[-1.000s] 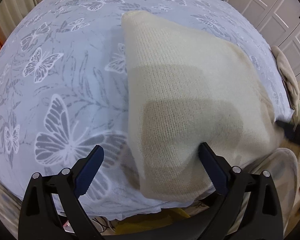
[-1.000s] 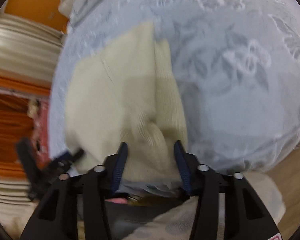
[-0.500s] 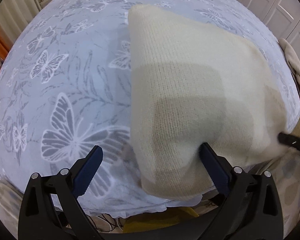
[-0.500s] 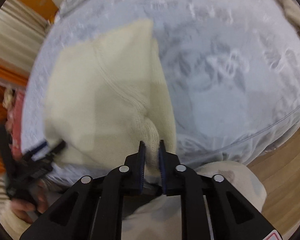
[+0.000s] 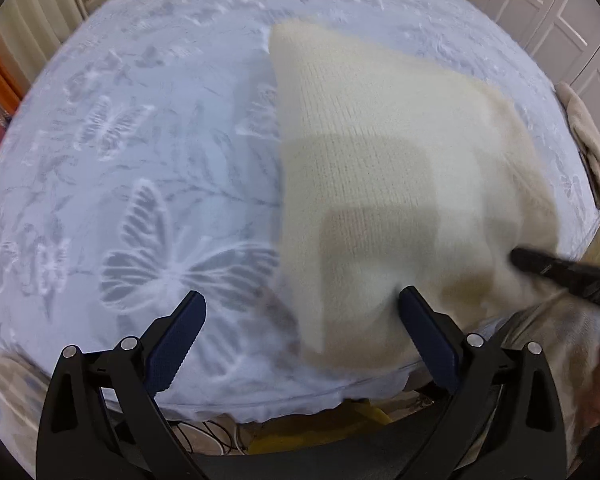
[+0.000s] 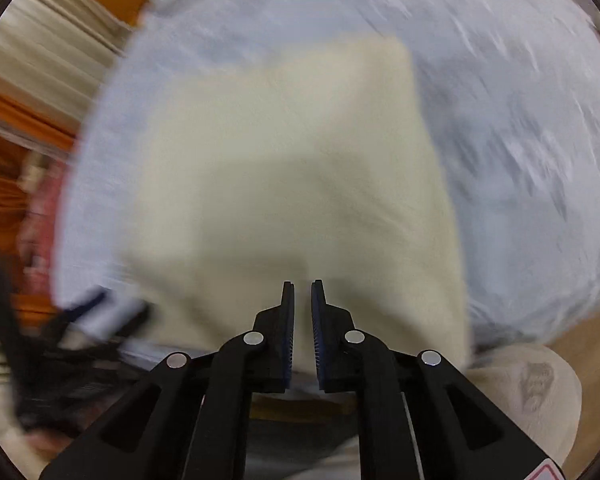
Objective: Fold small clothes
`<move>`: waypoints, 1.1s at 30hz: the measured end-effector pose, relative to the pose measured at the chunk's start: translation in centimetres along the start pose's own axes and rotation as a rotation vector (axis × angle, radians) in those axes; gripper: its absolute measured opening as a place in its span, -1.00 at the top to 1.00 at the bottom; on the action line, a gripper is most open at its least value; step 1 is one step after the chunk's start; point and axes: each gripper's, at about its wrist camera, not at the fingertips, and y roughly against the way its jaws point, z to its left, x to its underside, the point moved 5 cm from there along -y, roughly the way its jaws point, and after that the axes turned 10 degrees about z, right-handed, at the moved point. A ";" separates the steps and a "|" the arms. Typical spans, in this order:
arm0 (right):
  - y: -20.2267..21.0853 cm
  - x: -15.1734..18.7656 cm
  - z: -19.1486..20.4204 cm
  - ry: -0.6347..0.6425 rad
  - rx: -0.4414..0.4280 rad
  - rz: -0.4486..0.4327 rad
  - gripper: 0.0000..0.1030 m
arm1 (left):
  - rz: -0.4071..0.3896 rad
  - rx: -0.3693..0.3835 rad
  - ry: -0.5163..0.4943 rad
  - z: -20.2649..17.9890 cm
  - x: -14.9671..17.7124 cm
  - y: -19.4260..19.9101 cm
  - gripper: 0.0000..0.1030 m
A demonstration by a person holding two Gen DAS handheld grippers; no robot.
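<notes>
A cream knitted garment (image 5: 380, 184) lies folded on the blue butterfly bedsheet (image 5: 140, 160), near the bed's front edge. My left gripper (image 5: 300, 320) is open, hovering over the garment's near left corner. My right gripper (image 6: 302, 300) is shut on the near edge of the same garment (image 6: 292, 168); cream fabric sits between its pads. The right gripper also shows as a dark shape (image 5: 564, 272) at the garment's right corner in the left wrist view. The right view is motion-blurred.
Another beige cloth (image 5: 592, 148) lies at the bed's right edge. White cupboard doors (image 5: 560, 20) stand behind the bed. Orange and cream curtains (image 6: 24, 92) hang to the left. The wooden floor (image 6: 588, 340) shows beyond the bed edge.
My right gripper closed onto the garment's near edge and has swung round with it. The left gripper stayed open and shifted slightly back over the bed's front edge.
</notes>
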 end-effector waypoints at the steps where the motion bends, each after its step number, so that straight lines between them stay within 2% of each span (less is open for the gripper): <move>1: 0.4 -0.3 1.5 0.035 -0.007 -0.011 0.82 | -0.007 0.002 0.009 0.5 0.2 0.6 -0.82; 3: -0.6 -1.2 4.6 0.116 -0.019 -0.003 0.82 | -0.021 0.015 0.055 2.2 0.8 1.8 -0.83; 4: -1.4 -1.5 4.8 0.131 -0.019 0.014 0.82 | -0.021 0.017 0.076 2.9 1.0 2.0 -0.83; 5: -3.3 -1.9 5.2 0.137 -0.011 0.051 0.82 | -0.015 0.012 0.108 3.9 1.1 2.1 -0.82; 7: -10.0 -1.9 5.3 0.146 0.060 0.165 0.80 | -0.010 0.012 0.145 5.1 1.3 2.3 -0.82; 8: -10.9 -1.9 5.4 0.162 0.051 0.140 0.84 | -0.013 0.011 0.159 5.6 1.3 2.4 -0.82; 12: -8.0 -2.1 5.2 0.142 0.013 0.175 0.84 | -0.021 0.022 0.189 6.7 1.2 3.1 -0.82; 15: -5.2 -0.1 4.2 0.117 -0.035 0.162 0.81 | -0.026 0.040 0.188 6.4 0.9 3.5 -0.83; 17: -7.3 1.1 4.6 0.080 -0.058 0.226 0.80 | -0.025 0.049 0.188 6.2 0.8 3.4 -0.83; 18: -9.2 2.3 4.4 0.075 -0.040 0.263 0.82 | -0.020 0.057 0.192 6.1 0.7 3.2 -0.83; 19: -11.2 3.1 4.2 0.088 -0.010 0.258 0.88 | -0.016 0.063 0.194 5.9 0.7 3.0 -0.83; 20: -11.6 2.9 4.1 0.085 -0.024 0.226 0.94 | -0.010 0.069 0.197 5.5 0.5 2.8 -0.83; 23: -10.3 2.5 3.2 -0.012 -0.109 0.261 0.95 | -0.001 0.064 0.188 4.7 0.3 2.7 -0.83; 24: -8.8 2.1 2.9 -0.020 -0.124 0.245 0.94 | -0.004 0.060 0.174 4.3 0.2 3.0 -0.83; 27: -2.6 0.3 0.1 -0.074 -0.118 0.061 0.91 | -0.024 0.051 0.141 3.7 -0.2 3.7 -0.83; 28: -1.0 -0.5 -1.4 -0.116 -0.117 0.014 0.88 | -0.027 0.057 0.135 3.4 -0.3 3.7 -0.83; 30: 1.4 -2.3 -4.8 -0.177 -0.044 -0.089 0.59 | -0.017 0.065 0.128 2.5 -0.6 3.2 -0.83; 31: 1.9 -3.3 -6.3 -0.201 0.015 -0.128 0.40 | -0.011 0.068 0.123 2.1 -0.7 2.9 -0.83; 32: 1.6 -4.1 -7.5 -0.223 0.052 -0.139 -0.08 | -0.004 0.074 0.117 1.5 -0.9 2.5 -0.83; 33: 0.8 -5.1 -8.7 -0.245 0.066 -0.126 -0.18 | 0.005 0.081 0.103 0.5 -1.0 2.0 -0.83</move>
